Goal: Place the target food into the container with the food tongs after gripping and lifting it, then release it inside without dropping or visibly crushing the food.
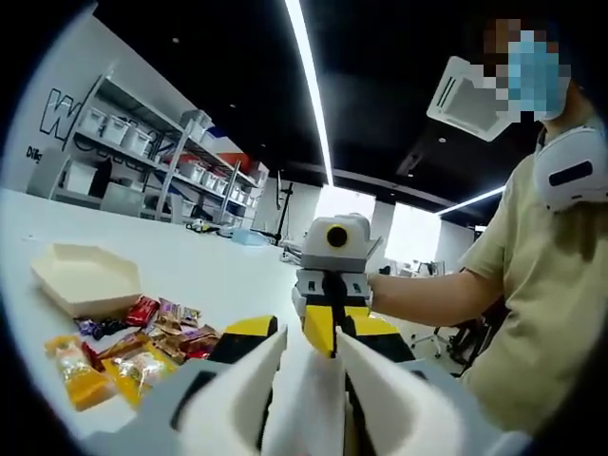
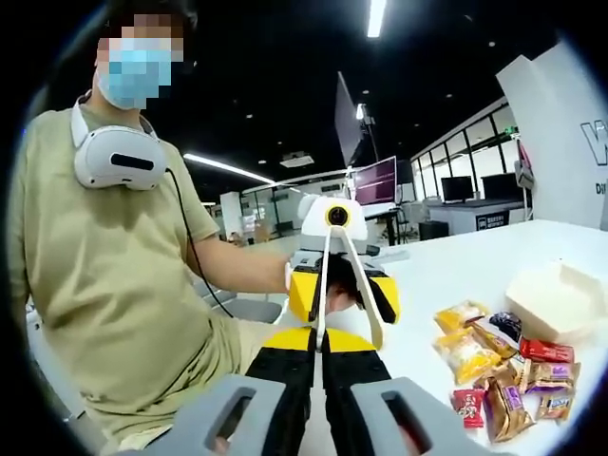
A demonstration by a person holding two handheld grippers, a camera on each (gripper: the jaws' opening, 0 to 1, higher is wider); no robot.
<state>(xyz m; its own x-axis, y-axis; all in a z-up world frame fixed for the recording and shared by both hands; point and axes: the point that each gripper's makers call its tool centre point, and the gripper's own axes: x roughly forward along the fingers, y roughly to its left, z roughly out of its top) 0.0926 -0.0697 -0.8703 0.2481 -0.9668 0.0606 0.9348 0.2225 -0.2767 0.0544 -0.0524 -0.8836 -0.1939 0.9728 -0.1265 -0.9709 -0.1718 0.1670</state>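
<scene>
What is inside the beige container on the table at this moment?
The beige container looks empty: its visible floor is bare, though the near wall hides part of it. The wrapped snacks lie outside it on the white table, a few close to its rim.

The two views face each other low over the white table [image 1: 190,256], each looking close-up at the opposite gripper and the person behind it. Both share the snack packets [image 1: 133,347] and the pale container [image 2: 556,299] beside them.
</scene>
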